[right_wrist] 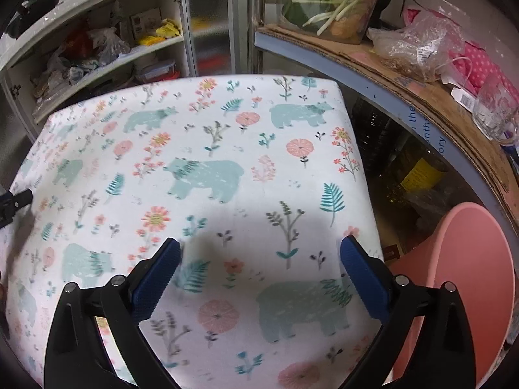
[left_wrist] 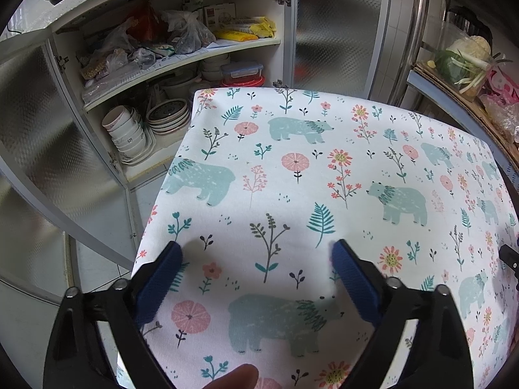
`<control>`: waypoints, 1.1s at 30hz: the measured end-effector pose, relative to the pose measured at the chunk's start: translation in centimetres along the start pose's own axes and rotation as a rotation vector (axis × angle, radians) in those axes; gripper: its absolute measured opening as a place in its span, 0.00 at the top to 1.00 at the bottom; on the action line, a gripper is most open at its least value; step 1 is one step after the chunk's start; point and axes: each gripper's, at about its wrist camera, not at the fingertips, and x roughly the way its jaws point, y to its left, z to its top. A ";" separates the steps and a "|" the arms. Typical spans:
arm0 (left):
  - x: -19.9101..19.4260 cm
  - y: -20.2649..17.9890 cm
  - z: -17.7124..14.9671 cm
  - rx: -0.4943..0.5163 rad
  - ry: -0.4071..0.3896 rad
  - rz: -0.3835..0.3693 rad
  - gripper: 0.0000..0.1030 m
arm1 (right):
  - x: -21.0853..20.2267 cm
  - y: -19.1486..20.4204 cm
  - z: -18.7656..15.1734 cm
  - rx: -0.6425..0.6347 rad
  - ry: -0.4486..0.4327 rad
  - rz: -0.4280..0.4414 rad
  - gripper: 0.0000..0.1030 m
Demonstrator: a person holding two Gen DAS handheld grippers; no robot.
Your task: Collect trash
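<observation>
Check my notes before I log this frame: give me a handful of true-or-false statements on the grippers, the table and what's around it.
1. Both the left gripper and the right gripper are open with nothing between the fingers. True.
2. A crumpled wrapper lies on the tablecloth. False: no trash shows on the cloth in either view.
3. The cupboard behind the table stands open, with stacked bowls inside. True.
4. The pink bin sits on the table. False: it stands off the table's edge, below the cloth level.
5. A glass mug stands on the cardboard-covered shelf. True.
</observation>
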 end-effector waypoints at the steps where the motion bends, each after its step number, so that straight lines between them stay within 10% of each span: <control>1: -0.3 0.0 -0.1 -0.001 0.000 -0.008 0.20 | -0.4 0.3 -0.1 -0.001 -0.011 0.005 0.04; 13: -7.1 -1.3 -0.9 -0.010 -0.103 -0.057 0.34 | -7.0 4.2 -0.9 -0.003 -0.171 -0.027 0.04; 33: -12.0 -2.2 -1.2 0.018 -0.207 -0.057 0.35 | -8.9 4.7 -1.8 0.002 -0.190 -0.032 0.04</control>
